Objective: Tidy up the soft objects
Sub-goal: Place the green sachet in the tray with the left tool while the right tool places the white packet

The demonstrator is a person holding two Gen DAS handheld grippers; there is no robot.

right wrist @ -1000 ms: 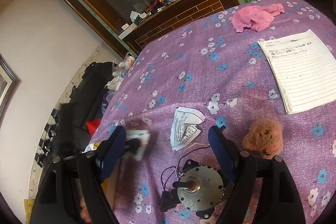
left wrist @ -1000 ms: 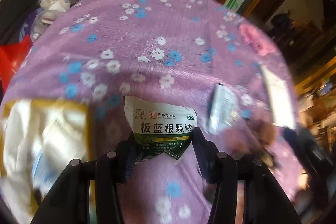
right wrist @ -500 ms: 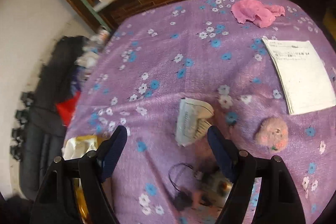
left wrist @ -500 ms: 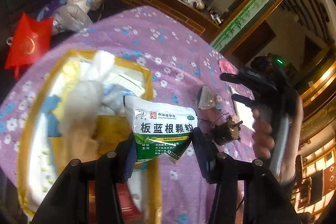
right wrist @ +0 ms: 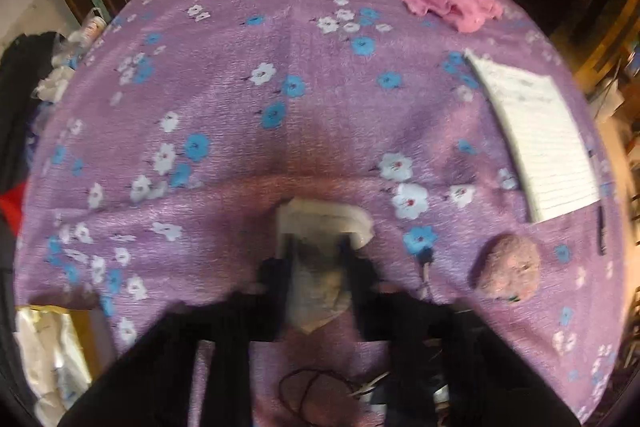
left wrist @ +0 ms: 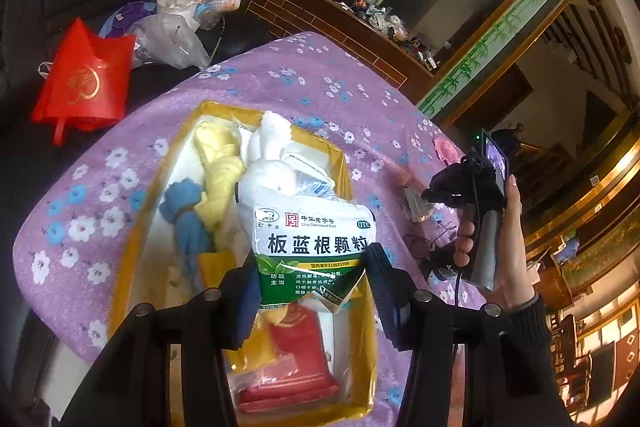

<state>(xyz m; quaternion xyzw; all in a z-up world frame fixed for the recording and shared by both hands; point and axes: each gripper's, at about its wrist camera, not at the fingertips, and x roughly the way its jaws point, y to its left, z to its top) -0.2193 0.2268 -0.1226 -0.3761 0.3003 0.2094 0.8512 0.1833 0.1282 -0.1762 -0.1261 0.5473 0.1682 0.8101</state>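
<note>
Purple floral cloth covered the counter (right wrist: 248,107), and a yellow-rimmed box (left wrist: 340,163) of soft goods stood near its edge. The left claw (left wrist: 310,283) was clamped at middling width on a green-and-white sachet (left wrist: 312,239), gripping its lower end so that its long axis ran up and away from the fingers. The sachet hung directly above the box, over a red item (left wrist: 294,355) and just in front of a white plush toy (left wrist: 272,163), a yellow cloth (left wrist: 220,171) and a blue cloth (left wrist: 186,219). Judged from this, the drop lay straight below the left claw. The right claw (right wrist: 318,267) pointed steeply down, its jaws having just been closing onto a crumpled white packet (right wrist: 320,227) lying on the cloth; blur prevented confirming firm pad contact, though the packet sat between the fingers. The box lay well off to that claw's left. A fuzzy pink ball (right wrist: 508,267), a pink cloth (right wrist: 444,1) and a lined notepad (right wrist: 536,131) remained to the right, well apart from both claws.
</note>
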